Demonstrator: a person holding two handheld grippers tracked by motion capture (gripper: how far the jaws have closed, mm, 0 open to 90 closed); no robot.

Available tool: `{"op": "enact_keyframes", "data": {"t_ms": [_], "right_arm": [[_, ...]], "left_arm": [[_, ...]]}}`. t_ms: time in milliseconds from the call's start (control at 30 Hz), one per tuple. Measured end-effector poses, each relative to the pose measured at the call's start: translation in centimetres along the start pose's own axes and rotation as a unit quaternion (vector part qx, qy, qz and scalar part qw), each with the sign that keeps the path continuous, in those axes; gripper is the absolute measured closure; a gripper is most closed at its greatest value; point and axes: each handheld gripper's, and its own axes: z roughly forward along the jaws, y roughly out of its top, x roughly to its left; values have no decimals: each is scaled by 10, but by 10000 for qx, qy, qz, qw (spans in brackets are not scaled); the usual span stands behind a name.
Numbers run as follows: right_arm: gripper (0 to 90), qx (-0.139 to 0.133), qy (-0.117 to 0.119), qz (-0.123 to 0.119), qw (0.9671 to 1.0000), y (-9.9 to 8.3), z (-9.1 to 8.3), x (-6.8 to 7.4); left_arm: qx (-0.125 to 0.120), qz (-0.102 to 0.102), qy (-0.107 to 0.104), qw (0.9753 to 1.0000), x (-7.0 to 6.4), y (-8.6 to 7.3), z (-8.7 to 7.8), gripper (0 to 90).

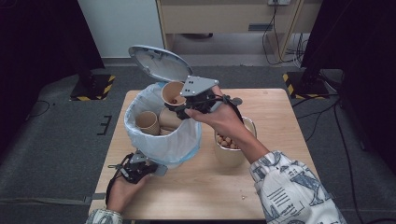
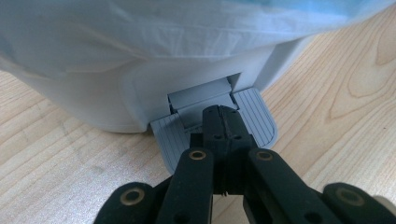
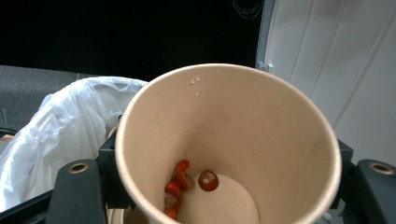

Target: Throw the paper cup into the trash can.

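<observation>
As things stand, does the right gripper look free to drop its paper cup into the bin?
Probably yes: the right gripper holds the paper cup above the bin, whose lid stands open while the left gripper presses the pedal.

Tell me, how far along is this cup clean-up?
Two paper cups already lie in the lined bin. The left gripper, fingers shut, presses the pedal, keeping the lid up. The right gripper holds a third cup with red scraps over the opening; dropping it remains.

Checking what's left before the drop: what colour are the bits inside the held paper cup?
Mostly red bits, seen best in the right gripper view.
</observation>
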Motion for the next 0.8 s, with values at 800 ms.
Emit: {"op": "enact_keyframes", "data": {"t_ms": [800], "right_arm": [[269,176,399,353,9984,-4,27,13]], "left_arm": [[-2,2,-9,10000,0,0,0,899]]}}
